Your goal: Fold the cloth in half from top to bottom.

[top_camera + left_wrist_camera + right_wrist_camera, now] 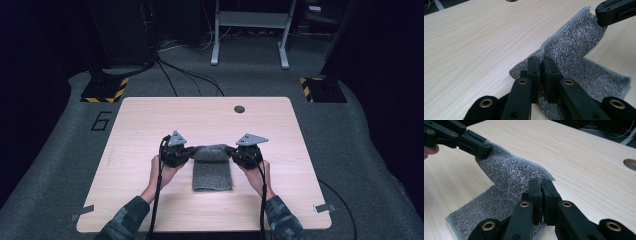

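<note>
— Lying on the table (pixel 150 130), the grey cloth (pixel 212 172) is being lifted at its far edge?
— Yes; the left gripper (pixel 540 62) is pinching one corner, the right gripper (pixel 541 183) is clamping the other.

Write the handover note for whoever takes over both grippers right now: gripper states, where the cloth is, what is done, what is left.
Left gripper: shut on the far left corner of the grey cloth.
Right gripper: shut on the far right corner.
Cloth: near part lies flat on the wooden table; far edge is lifted and curls back toward the person.
Done: both far corners gripped and raised, fold begun.
Left, most likely: carry the raised edge over to the near edge, lay it down, open both grippers.
</note>
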A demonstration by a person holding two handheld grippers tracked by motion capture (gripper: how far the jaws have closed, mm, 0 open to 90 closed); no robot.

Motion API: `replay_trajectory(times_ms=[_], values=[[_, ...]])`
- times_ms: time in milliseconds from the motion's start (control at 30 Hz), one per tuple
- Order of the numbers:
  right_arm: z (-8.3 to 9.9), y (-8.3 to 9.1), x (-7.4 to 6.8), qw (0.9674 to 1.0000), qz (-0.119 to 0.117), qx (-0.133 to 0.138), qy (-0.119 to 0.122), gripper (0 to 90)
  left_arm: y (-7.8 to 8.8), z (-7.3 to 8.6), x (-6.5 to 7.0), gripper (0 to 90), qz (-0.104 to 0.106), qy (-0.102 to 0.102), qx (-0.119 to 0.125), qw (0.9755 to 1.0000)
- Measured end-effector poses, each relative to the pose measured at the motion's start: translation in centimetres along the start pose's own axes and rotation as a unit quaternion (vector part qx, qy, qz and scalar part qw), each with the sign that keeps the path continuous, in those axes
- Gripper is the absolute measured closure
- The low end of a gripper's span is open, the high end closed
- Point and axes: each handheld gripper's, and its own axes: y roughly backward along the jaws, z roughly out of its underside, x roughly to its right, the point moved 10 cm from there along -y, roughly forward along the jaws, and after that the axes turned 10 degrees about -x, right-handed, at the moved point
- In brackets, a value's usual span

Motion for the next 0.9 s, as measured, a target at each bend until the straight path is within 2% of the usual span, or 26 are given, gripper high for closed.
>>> replay_trajectory(times_ms=[67, 233, 467, 533, 567, 633, 700, 733, 767, 800, 867, 900], values=[[0.4, 0.1, -0.3, 1.0, -0.002, -0.004, 0.004, 87.2, 0.2, 0.4, 0.4, 84.1, 0.007, 0.004, 0.002, 1.0], [1.6, 0.2, -0.7, 0.9999, -0.003, -0.011, 0.002, 87.0, -0.1, 1.9, 2.2, 84.1, 0.02, -0.004, -0.008, 0.9998], [3.3, 0.6, -1.2, 0.9998, -0.014, -0.014, -0.008, 86.5, -0.1, 2.8, 3.3, 83.1, 0.039, -0.004, -0.011, 0.9992], [3.9, 0.7, -1.5, 0.9996, -0.018, -0.019, -0.008, 86.1, -0.2, 3.2, 3.8, 80.4, 0.052, 0.002, -0.013, 0.9985], [4.2, 0.7, -1.6, 0.9995, -0.02, -0.023, -0.007, 85.8, -0.3, 3.6, 4.1, 78.9, 0.064, 0.002, -0.025, 0.9976], [5.0, 0.6, -2.1, 0.999, -0.028, -0.033, -0.004, 84.0, -0.5, 4.4, 4.6, 66.6, 0.075, 0.003, -0.041, 0.9963], [5.9, 0.7, -2.7, 0.9984, -0.038, -0.041, -0.004, 75.6, -0.4, 5.3, 5.2, 57.4, 0.084, 0.003, -0.052, 0.9951], [6.4, 0.9, -2.9, 0.9981, -0.043, -0.043, -0.002, 71.4, -0.2, 5.5, 5.3, 51.7, 0.082, 0.004, -0.056, 0.9951], [6.6, 1.1, -3.0, 0.9981, -0.045, -0.041, -0.006, 66.4, 0.1, 5.7, 5.4, 47.3, 0.084, 0.009, -0.056, 0.9948], [6.6, 1.5, -3.0, 0.9979, -0.054, -0.035, -0.007, 63.6, 0.3, 5.7, 5.3, 43.1, 0.079, 0.006, -0.053, 0.9954], [6.3, 2.1, -2.8, 0.998, -0.057, -0.027, -0.011, 58.0, 0.9, 5.4, 4.9, 36.6, 0.066, 0.007, -0.046, 0.9967], [6.1, 2.3, -2.7, 0.998, -0.057, -0.022, -0.012, 54.2, 1.2, 5.1, 4.7, 34.4, 0.065, 0.011, -0.039, 0.997]])
